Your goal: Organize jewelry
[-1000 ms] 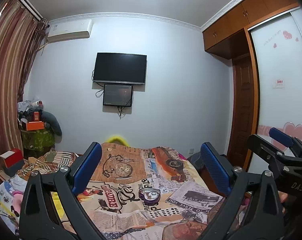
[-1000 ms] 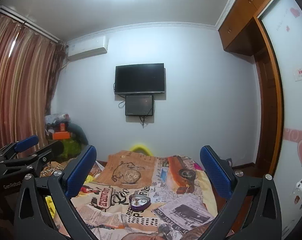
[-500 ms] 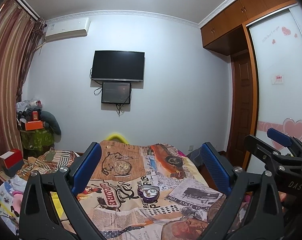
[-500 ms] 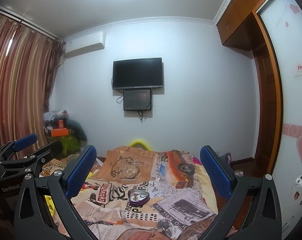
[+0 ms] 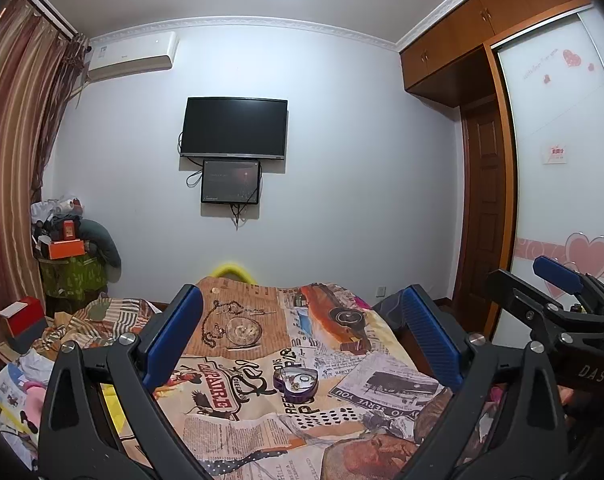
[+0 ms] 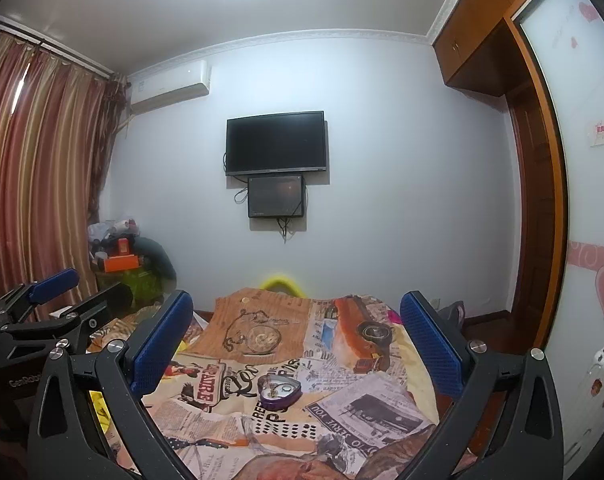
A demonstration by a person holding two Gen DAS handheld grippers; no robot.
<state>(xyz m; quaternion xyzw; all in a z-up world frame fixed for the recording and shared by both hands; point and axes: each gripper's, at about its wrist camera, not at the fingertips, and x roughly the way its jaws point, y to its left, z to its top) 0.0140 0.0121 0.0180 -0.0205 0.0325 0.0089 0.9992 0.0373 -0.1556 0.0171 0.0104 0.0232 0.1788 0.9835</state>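
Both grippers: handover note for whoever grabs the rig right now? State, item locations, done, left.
Left gripper: open, empty, held above the bed.
Right gripper: open, empty, held alongside.
Heart-shaped purple box: lid off, on the printed bedspread, a few small pieces inside, too small to identify.
Chain: seems to be loose on the brown patch farther back, though it may be printed.
Done: nothing gripped; some items are in the box.
Left: check whether the chain is real; if so, box it.
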